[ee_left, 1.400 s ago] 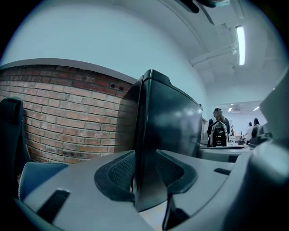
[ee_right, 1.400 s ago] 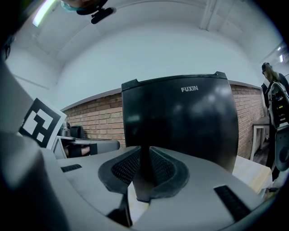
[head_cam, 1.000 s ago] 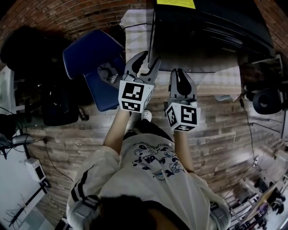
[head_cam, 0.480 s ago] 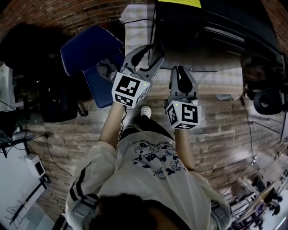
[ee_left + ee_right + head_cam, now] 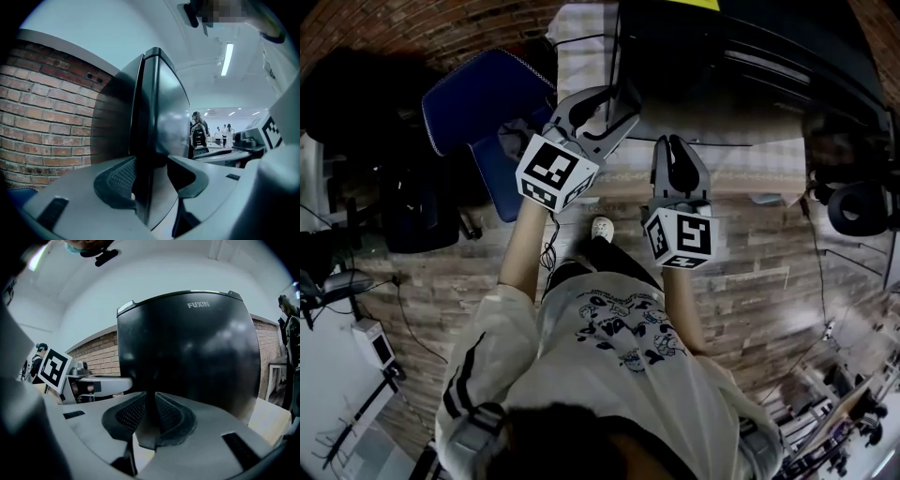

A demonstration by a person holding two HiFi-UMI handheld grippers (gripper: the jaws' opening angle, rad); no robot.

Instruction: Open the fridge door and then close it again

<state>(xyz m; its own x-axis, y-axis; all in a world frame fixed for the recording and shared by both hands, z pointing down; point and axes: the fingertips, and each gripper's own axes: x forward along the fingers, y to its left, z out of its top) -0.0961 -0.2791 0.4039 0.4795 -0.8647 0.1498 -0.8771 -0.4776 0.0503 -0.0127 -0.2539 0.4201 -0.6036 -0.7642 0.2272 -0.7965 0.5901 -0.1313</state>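
**A:** Fridge door (image 5: 187, 362), black, on a compact fridge (image 5: 741, 66) close to the front edge of the cloth-covered table (image 5: 759, 167). Looks shut, or all but. And the left gripper (image 5: 152, 163)?

**B:** Opening its jaws astride the door's left edge, with the ribbed pads not pressing on it. Probably letting go after a push home, or reaching in before a pull. Hard to say which.

**A:** Any advice?

**B:** If letting go, spread fully first, then draw straight back along the jaws, with no sideways drag to tug the door. If taking hold, seat the edge deep between the pads before closing. Mind a possibly light fridge sliding on the cloth.

**A:** And the right gripper (image 5: 675, 150)?

**B:** Pressed together, pinching nothing, aimed at the door's face.

**A:** Anything only one view shows?

**B:**
- **Right gripper view only:** the FUXIN lettering (image 5: 198, 304) at the door's top.
- **Left gripper view only:** the seam between door and body, plus the brick wall (image 5: 42, 117).
- **Head view only:** the blue chair (image 5: 478, 103) off the table's left edge.
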